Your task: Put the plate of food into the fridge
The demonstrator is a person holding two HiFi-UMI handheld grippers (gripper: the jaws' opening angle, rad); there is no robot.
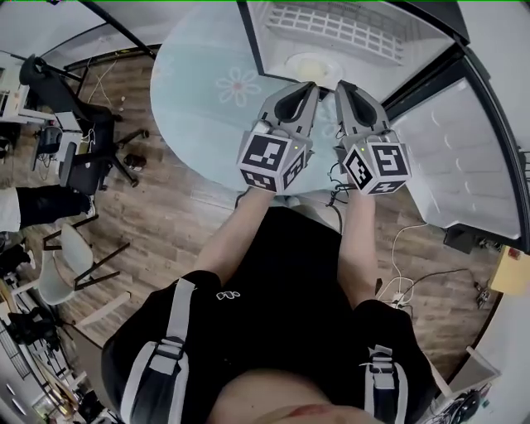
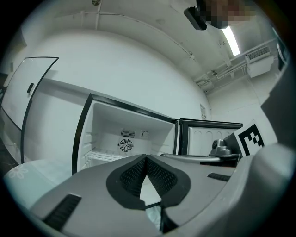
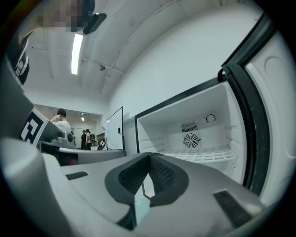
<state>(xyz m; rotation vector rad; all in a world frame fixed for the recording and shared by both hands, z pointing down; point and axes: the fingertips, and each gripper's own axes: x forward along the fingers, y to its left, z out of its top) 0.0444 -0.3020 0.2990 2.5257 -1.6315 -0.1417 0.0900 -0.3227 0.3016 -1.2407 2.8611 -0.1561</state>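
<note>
A white plate of pale yellow food (image 1: 313, 68) lies inside the open fridge (image 1: 348, 25), below its wire shelf (image 1: 335, 21). My left gripper (image 1: 310, 85) and right gripper (image 1: 341, 85) are side by side just in front of the fridge opening, both pointing at it. Both are shut with nothing between the pads. In the left gripper view the shut left gripper (image 2: 146, 157) faces the fridge interior (image 2: 125, 139). From the right gripper view, the shut right gripper (image 3: 149, 155) faces the wire shelf (image 3: 203, 155). The plate is hidden in both gripper views.
The fridge door (image 1: 464, 157) stands swung open to the right. A round glass table (image 1: 199, 83) with a flower print lies left of the fridge. Chairs (image 1: 79, 257) and an office chair (image 1: 83, 141) stand at the left; cables (image 1: 406, 286) lie on the floor. Other people (image 3: 60, 121) stand far off.
</note>
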